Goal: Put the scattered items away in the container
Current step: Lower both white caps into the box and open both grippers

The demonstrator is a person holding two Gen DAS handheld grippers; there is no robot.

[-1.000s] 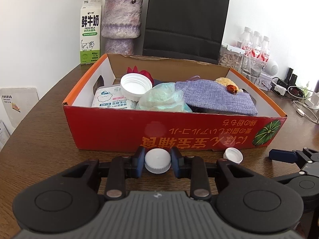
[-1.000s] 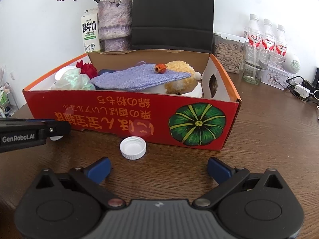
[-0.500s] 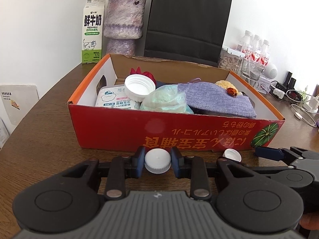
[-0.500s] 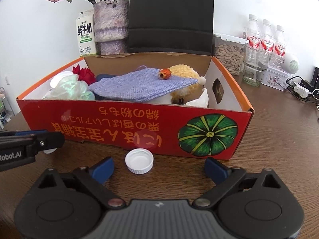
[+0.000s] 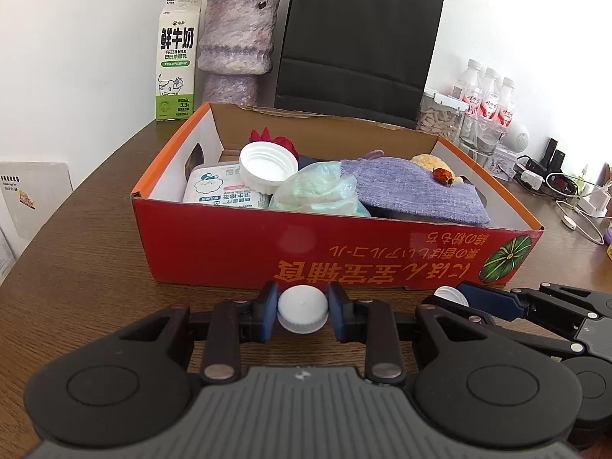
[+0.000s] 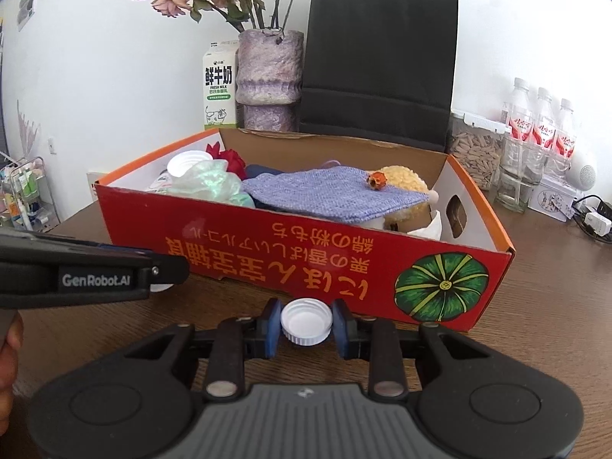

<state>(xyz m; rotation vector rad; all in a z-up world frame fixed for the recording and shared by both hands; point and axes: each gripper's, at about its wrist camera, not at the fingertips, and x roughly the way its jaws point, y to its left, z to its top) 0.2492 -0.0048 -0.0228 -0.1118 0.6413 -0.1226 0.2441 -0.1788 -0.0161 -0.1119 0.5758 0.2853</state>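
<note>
The box already holds most items. Two white caps remain outside, just near its front wall: the left gripper pinches one cap, the right gripper pinches the other cap.

Three white caps showing now (one in the box), three water bottles, one milk carton.
</note>
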